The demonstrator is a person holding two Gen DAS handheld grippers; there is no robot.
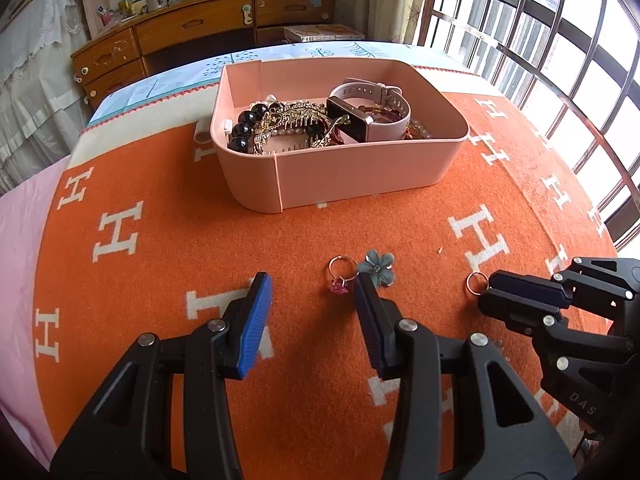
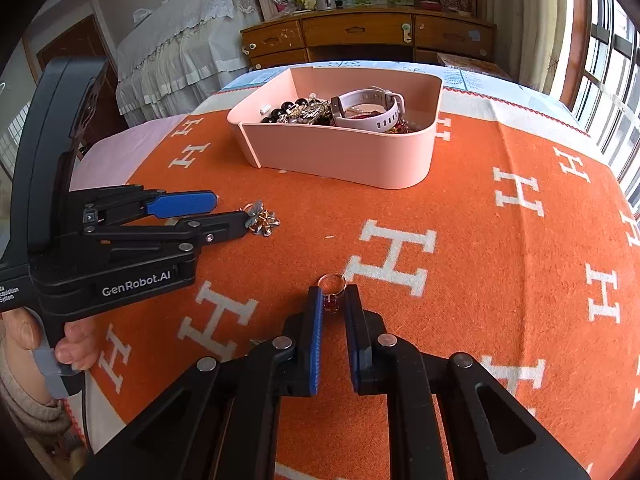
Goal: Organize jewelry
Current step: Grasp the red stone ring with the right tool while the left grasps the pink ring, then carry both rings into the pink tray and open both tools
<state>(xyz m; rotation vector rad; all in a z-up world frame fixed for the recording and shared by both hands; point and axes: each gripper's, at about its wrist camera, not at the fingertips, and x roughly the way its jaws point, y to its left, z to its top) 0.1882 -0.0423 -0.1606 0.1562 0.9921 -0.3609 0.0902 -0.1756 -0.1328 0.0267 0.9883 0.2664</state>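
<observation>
Right hand-held gripper (image 2: 334, 300) tilted steeply down, clenched on red-stone ring (image 2: 332, 294), left hand-held gripper (image 1: 312, 292) released, over orange blanket (image 1: 160, 264).

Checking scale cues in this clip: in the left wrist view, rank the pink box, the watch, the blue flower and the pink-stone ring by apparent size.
1. pink box
2. watch
3. and 4. blue flower and pink-stone ring: they look about alike, so they are not ranked. Both lie nearer the camera than the box.
</observation>
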